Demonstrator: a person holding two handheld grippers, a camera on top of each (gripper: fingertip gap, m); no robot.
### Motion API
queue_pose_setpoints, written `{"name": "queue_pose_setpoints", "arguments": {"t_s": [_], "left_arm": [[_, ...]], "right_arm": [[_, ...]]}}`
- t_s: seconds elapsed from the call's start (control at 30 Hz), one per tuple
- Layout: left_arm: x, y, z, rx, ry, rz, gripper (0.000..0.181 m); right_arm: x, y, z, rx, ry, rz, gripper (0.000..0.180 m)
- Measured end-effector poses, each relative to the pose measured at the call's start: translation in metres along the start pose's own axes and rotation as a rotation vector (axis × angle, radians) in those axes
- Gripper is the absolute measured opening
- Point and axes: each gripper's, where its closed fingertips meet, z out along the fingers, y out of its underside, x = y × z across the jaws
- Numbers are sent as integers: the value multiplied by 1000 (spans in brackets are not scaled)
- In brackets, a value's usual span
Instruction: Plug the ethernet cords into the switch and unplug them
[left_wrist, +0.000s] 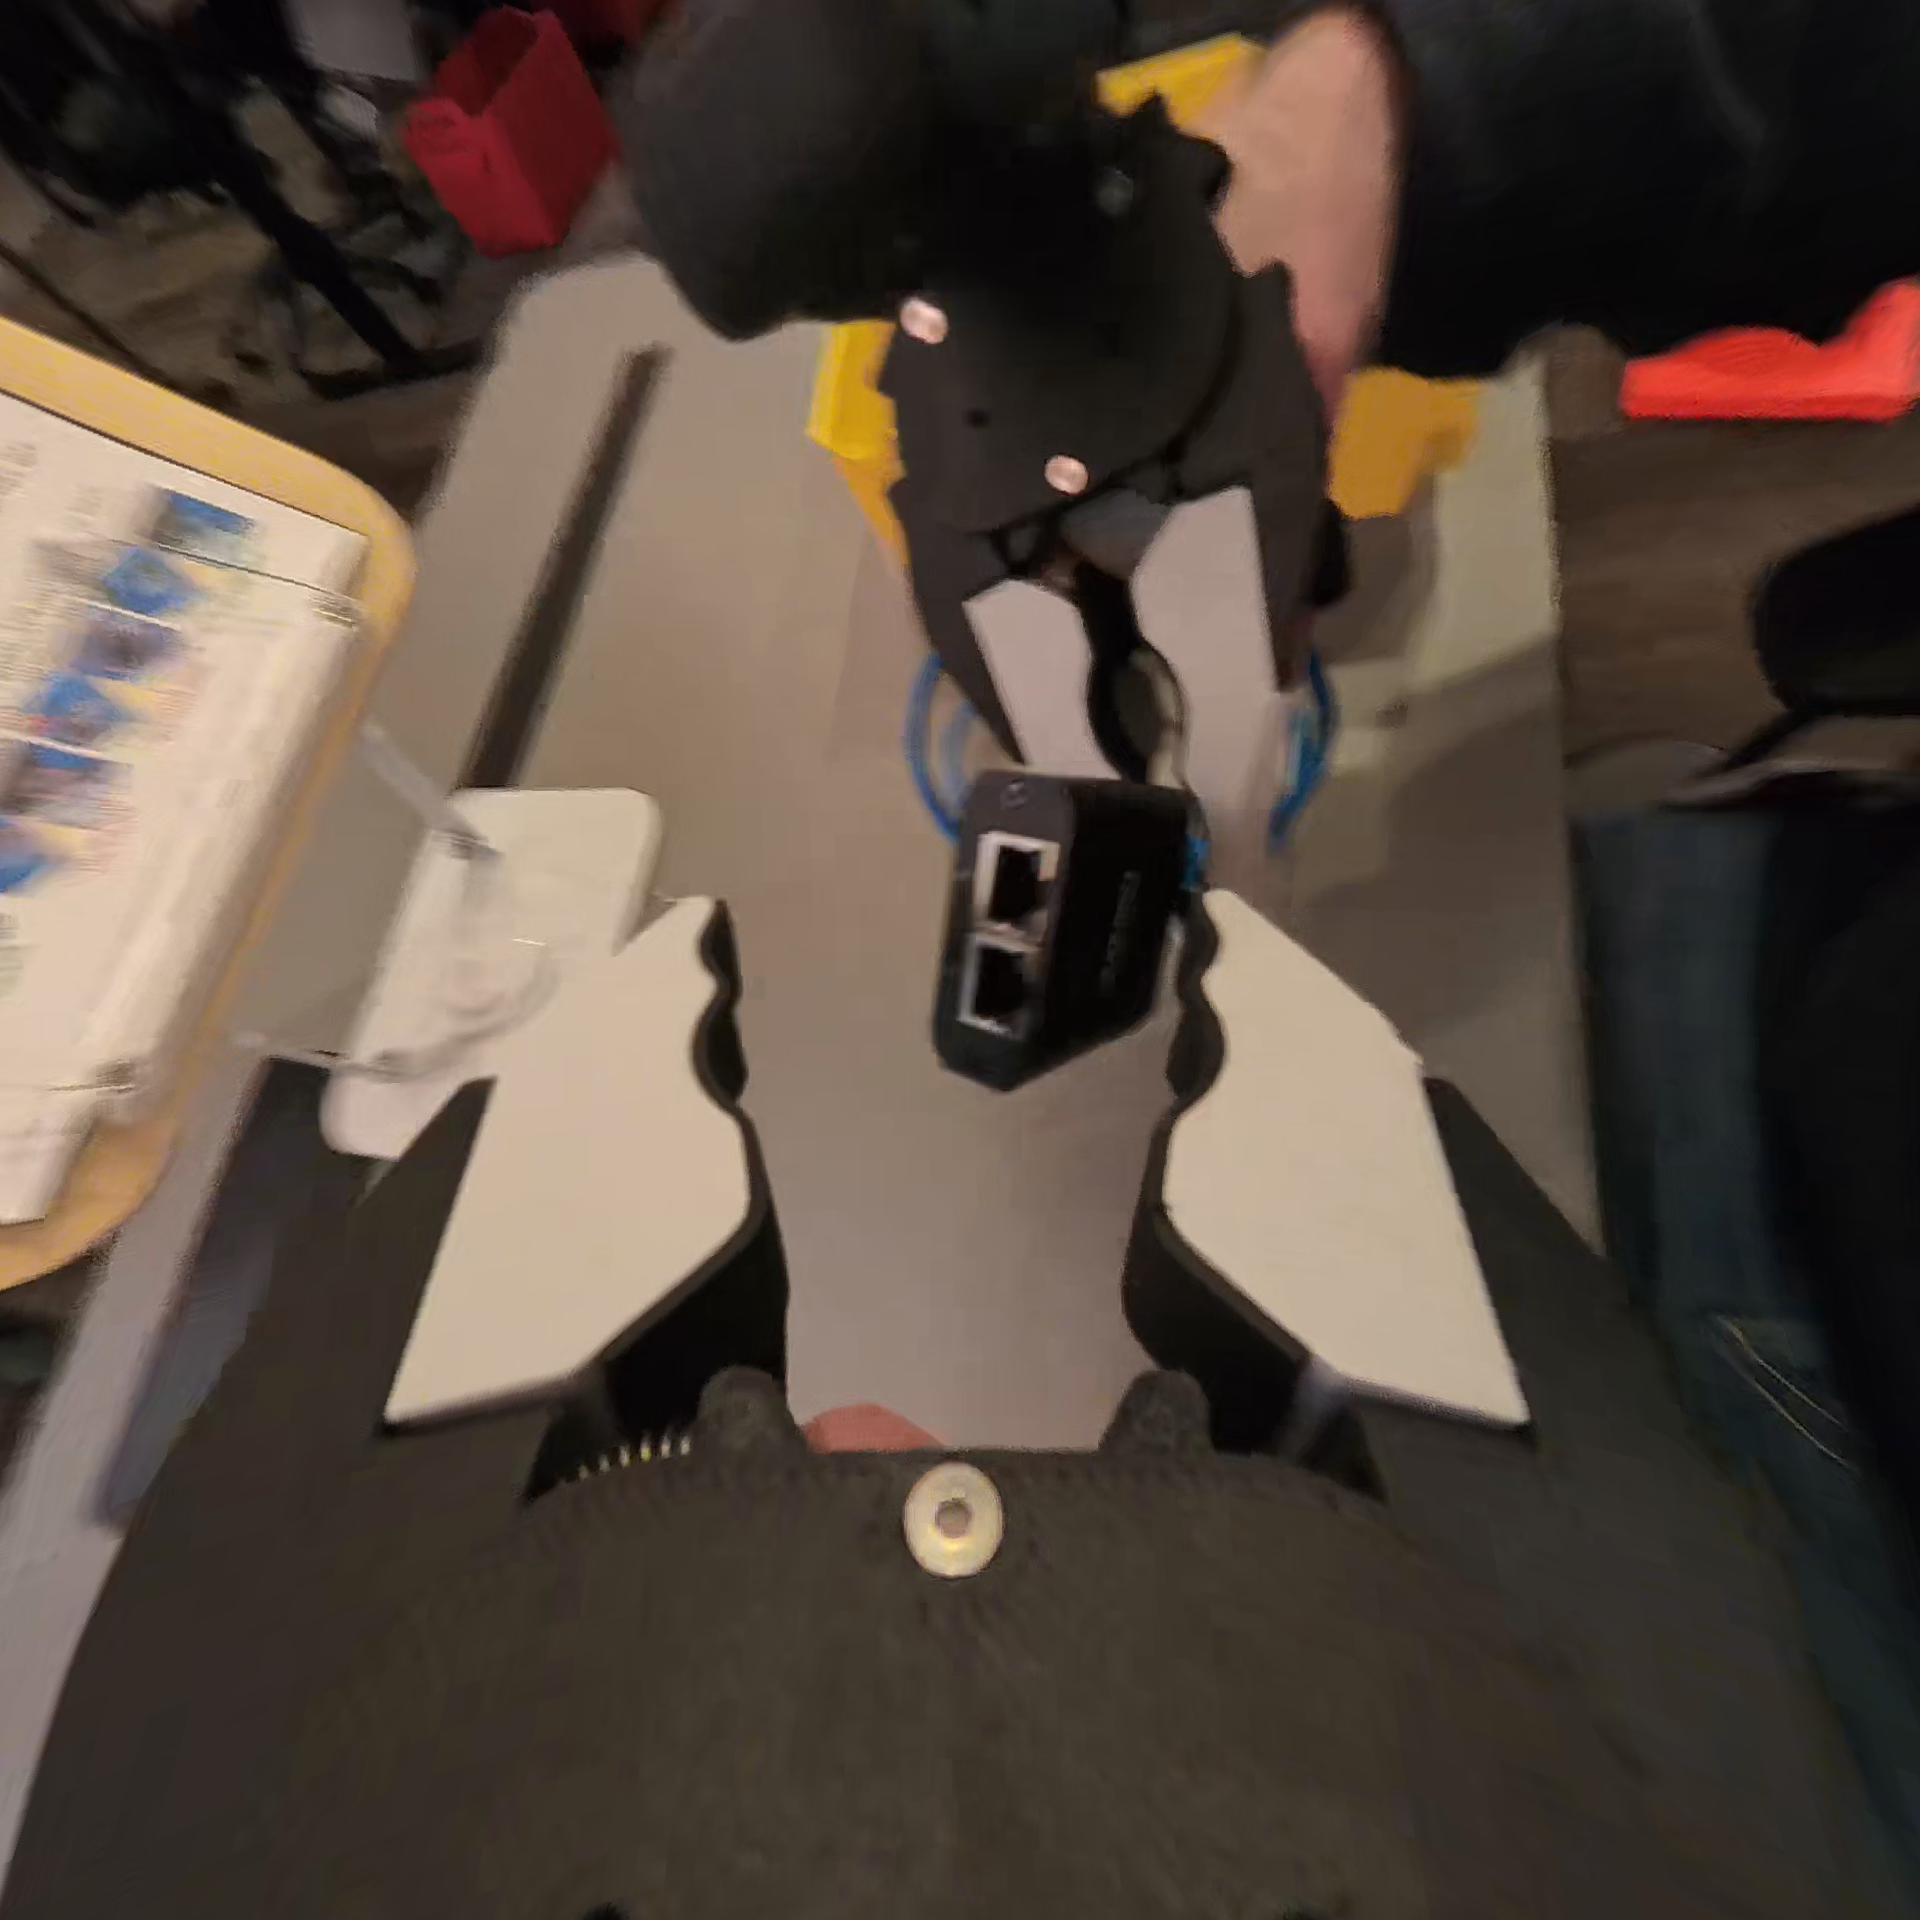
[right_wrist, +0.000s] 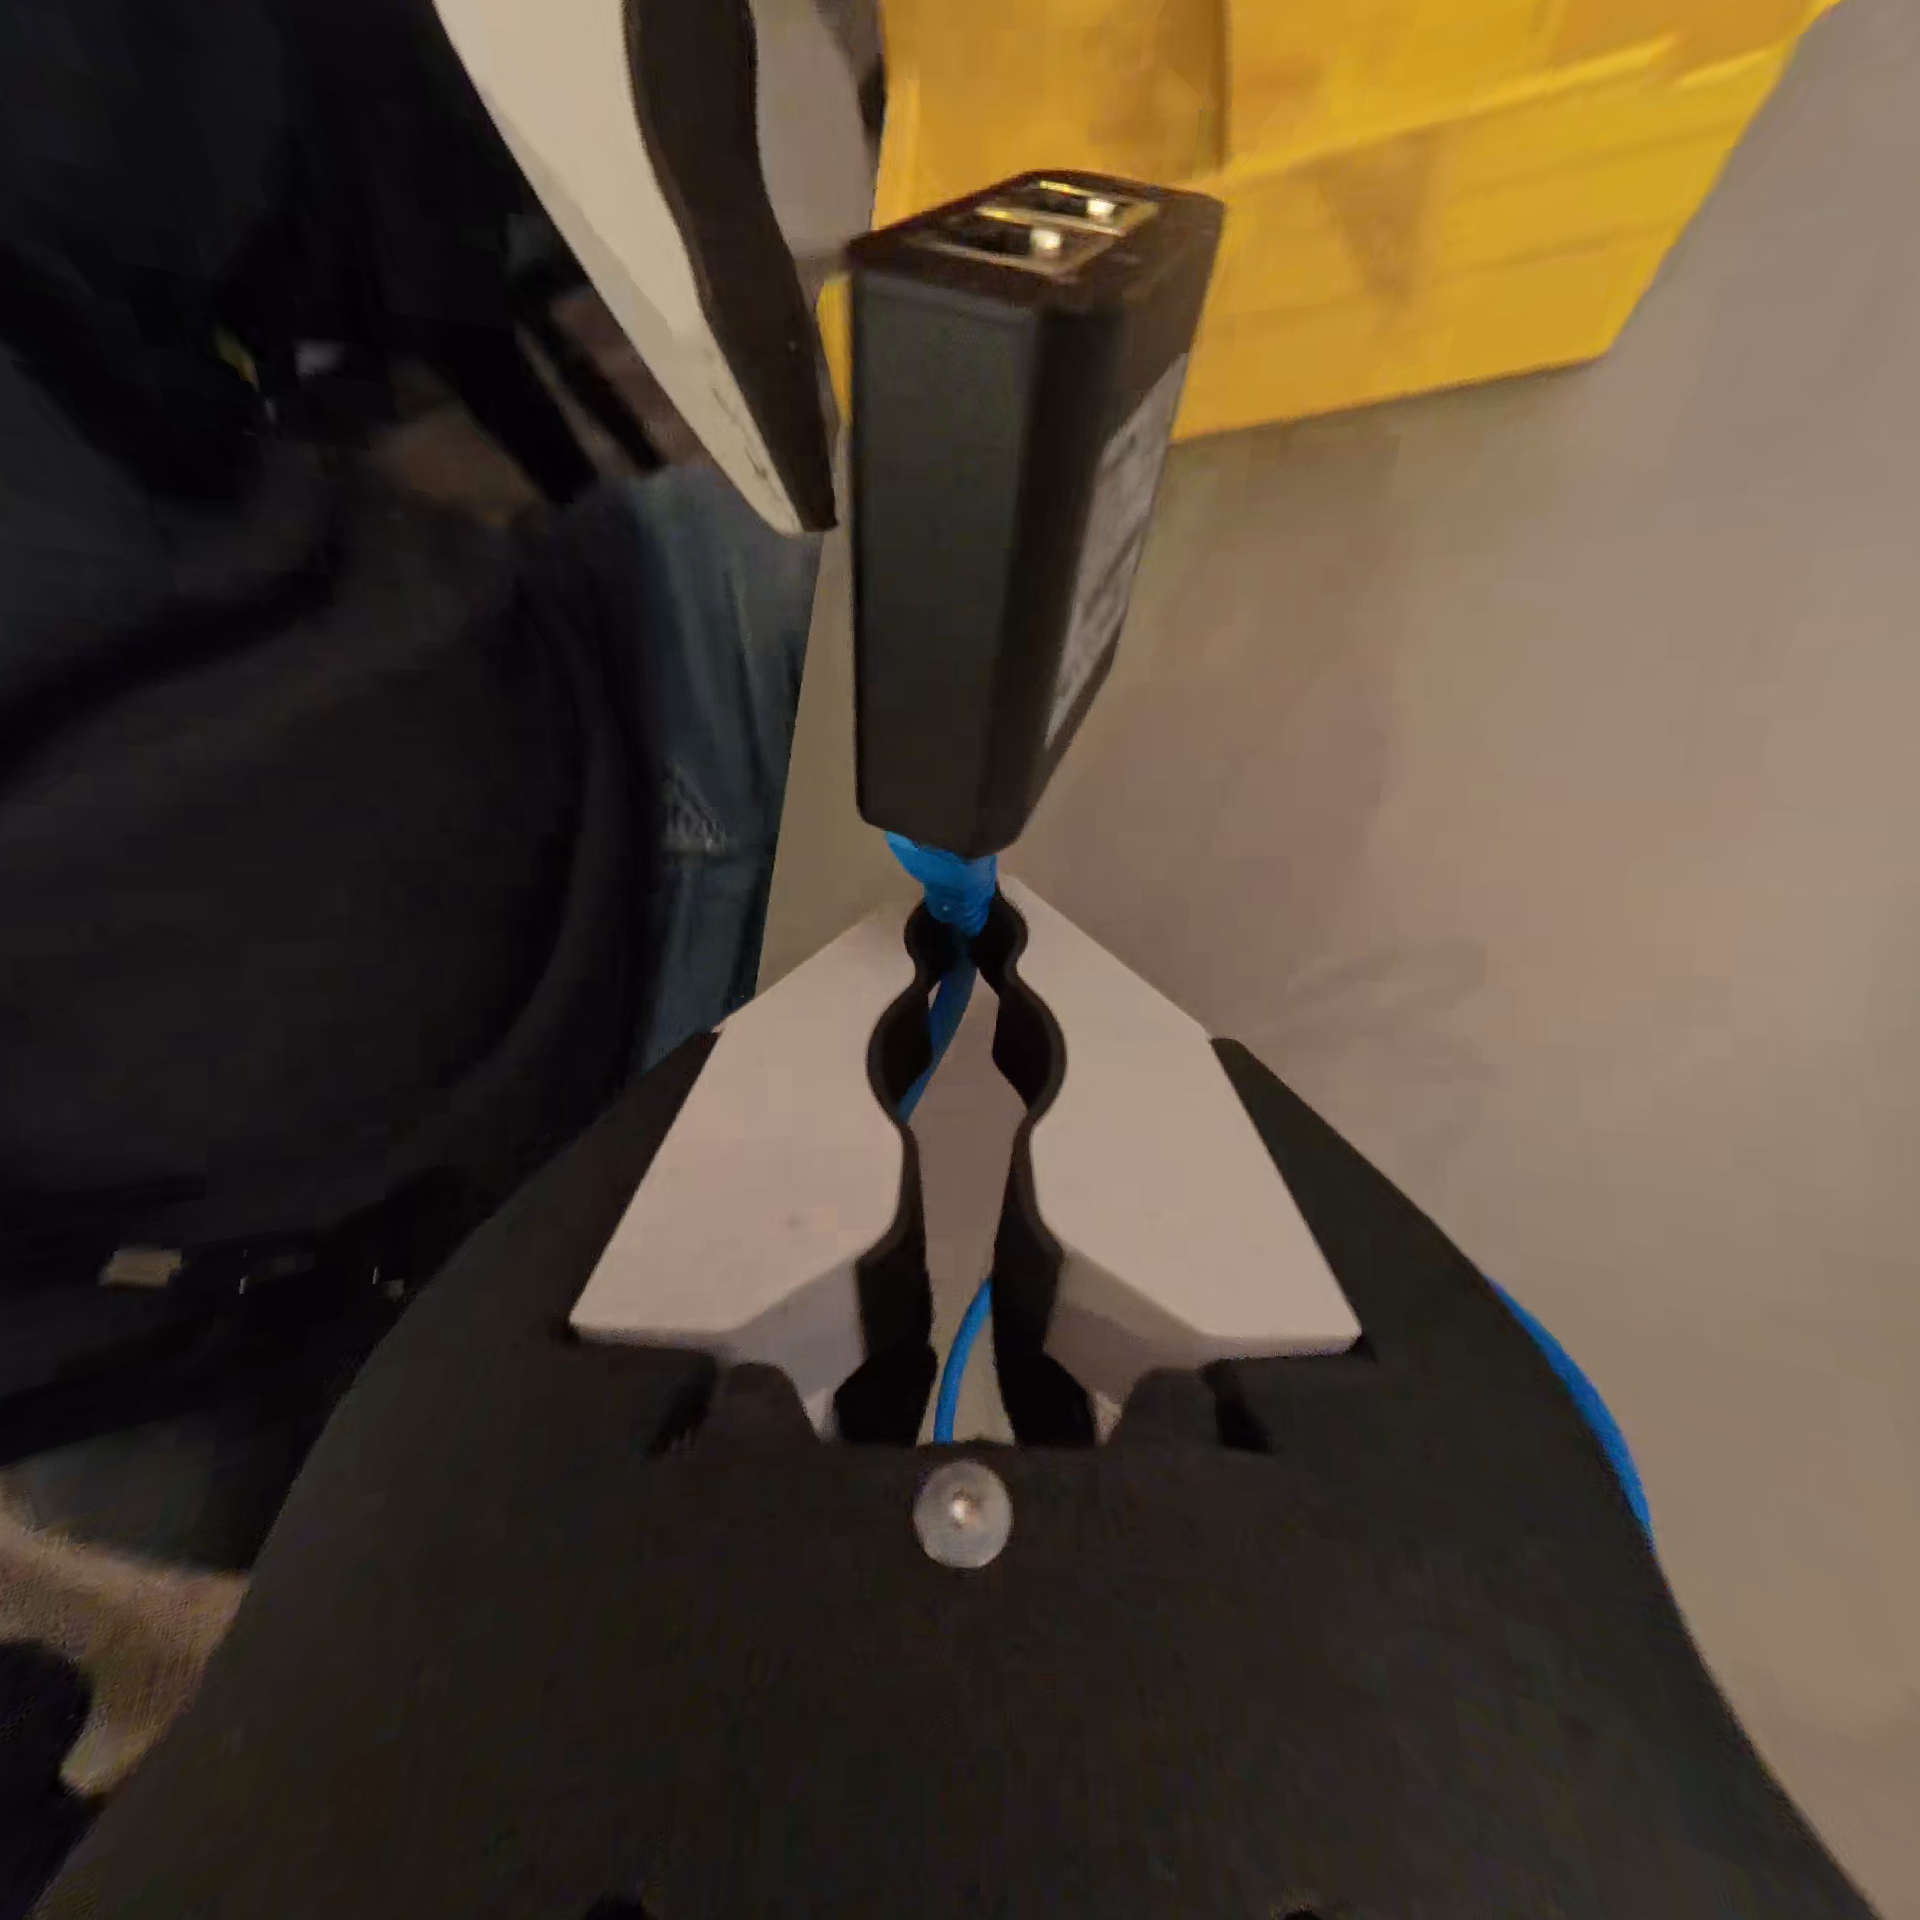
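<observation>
My right tool is nearly closed, its black scalloped tips pinched on the blue ethernet cord just behind the blue plug that sits in the near end of the small black plastic switch box. The cord runs back between the fingers and loops out at the lower right of the frame. The switch stands centre-frame, its two empty ports facing away from this tool.

My left tool is spread wide and grips nothing; the switch lies between and just beyond its white-faced fingertips, ports toward it, over the grey worktop. In the upper centre my right tool points down at the switch's far end, a bare forearm behind it.
</observation>
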Motion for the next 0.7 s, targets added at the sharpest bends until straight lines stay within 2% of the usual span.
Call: {"name": "queue_pose_setpoints", "arguments": {"t_s": [0.1,0.2,0.3,0.4,0.47,0.6,0.63,0.67,0.7], "left_arm": [[34,21,12,-110,244,-122,57],[59,23,14,-63,391,-185,25],[51,20,15,-1,322,-264,25],[40,16,13,115,332,-486,25],[34,15,13,195,334,-621,25],[30,10,14,342,341,-783,25],[32,7,14,366,356,-810,25],[34,7,16,372,356,-824,25],[33,8,18,370,335,-827,24]], "right_arm": [[-13,8,2,-125,-65,-117,3],[-11,8,0,-206,-34,-193,3],[4,3,-3,-223,107,-247,6],[21,-13,-20,-160,369,-291,37],[28,-22,-36,-118,604,-372,45],[23,-19,-36,-91,866,-407,39],[25,-19,-35,-90,919,-423,34],[27,-21,-37,-78,985,-444,15],[29,-19,-38,-89,1016,-448,12]]}}
